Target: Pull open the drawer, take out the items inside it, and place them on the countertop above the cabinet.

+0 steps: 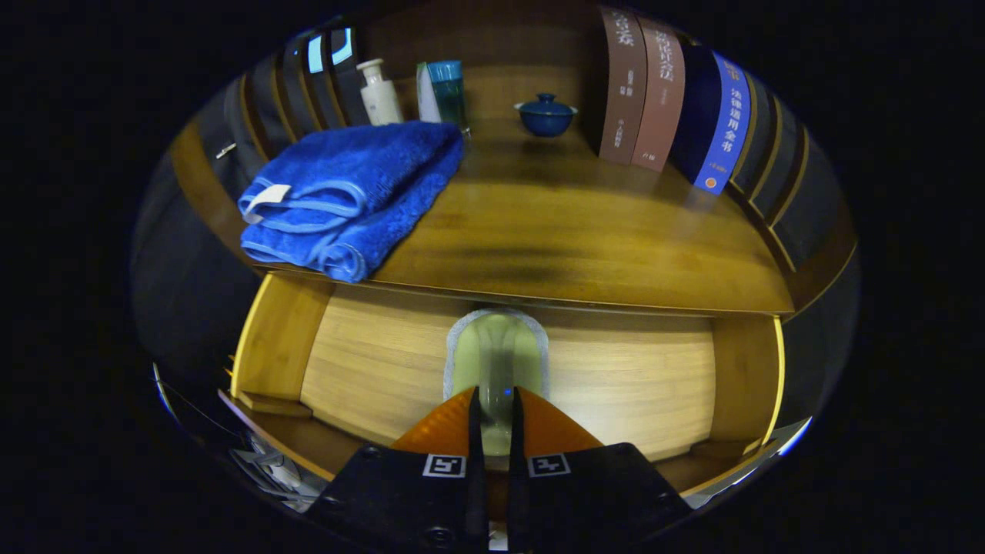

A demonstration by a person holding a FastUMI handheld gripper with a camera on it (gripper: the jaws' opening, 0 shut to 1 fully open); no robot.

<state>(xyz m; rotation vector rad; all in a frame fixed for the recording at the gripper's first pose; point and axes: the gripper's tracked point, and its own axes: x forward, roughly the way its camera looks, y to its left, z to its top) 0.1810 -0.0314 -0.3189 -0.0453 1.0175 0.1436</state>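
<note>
1. Your gripper (492, 404), bottom centre: fingers narrow, clamped on a pale green translucent item (497, 362).
2. Item sits inside the open drawer (369, 369), mid-frame.
3. Countertop (569, 231) above; folded blue towel (350, 196) upper left, overhanging its front edge.
4. Blue lidded bowl (545, 115), top centre.

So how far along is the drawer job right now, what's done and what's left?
Done: the drawer is pulled open, and a folded blue towel already lies on the countertop.
In hand: the tool is nearly closed around a pale green sponge-like item, which stands between its fingers over the drawer.
Left: set that item on the countertop. No other item shows on the visible drawer floor.
</note>
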